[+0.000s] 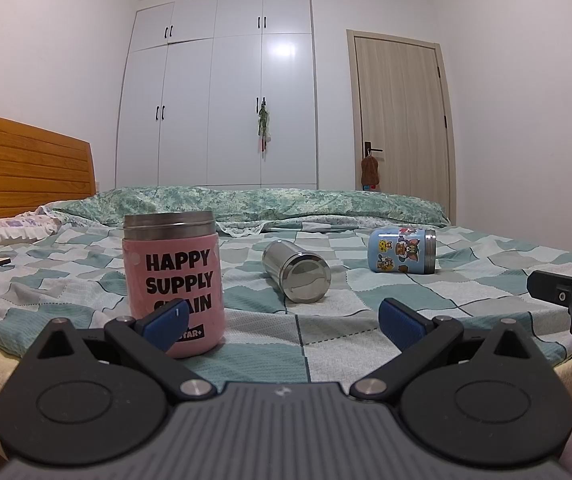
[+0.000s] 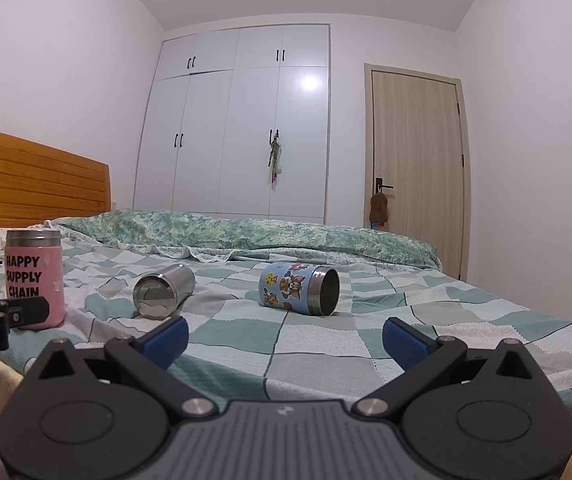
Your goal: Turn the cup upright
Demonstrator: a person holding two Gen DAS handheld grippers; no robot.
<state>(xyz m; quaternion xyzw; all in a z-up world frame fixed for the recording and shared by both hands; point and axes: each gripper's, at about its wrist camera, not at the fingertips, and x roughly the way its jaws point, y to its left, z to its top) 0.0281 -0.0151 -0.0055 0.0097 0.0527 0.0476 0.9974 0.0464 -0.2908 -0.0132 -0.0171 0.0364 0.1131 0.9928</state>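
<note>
Three cups are seen on the checked bed sheet [image 2: 326,344]. The pink cup [image 1: 173,280], printed HAPPY SUPPLY CHAIN, is stood upright, steel rim up. The plain steel cup [image 1: 298,270] is laid on its side, closed base turned toward the cameras. The blue cartoon cup [image 2: 300,288] is also laid on its side, open mouth pointed right. The three are set well apart.

The left gripper [image 1: 281,320] is held wide open low at the bed edge, its left pad just in front of the pink cup; contact cannot be told. The right gripper [image 2: 286,338] is likewise spread open, nothing gripped, the blue cartoon cup seen beyond its gap.
</note>
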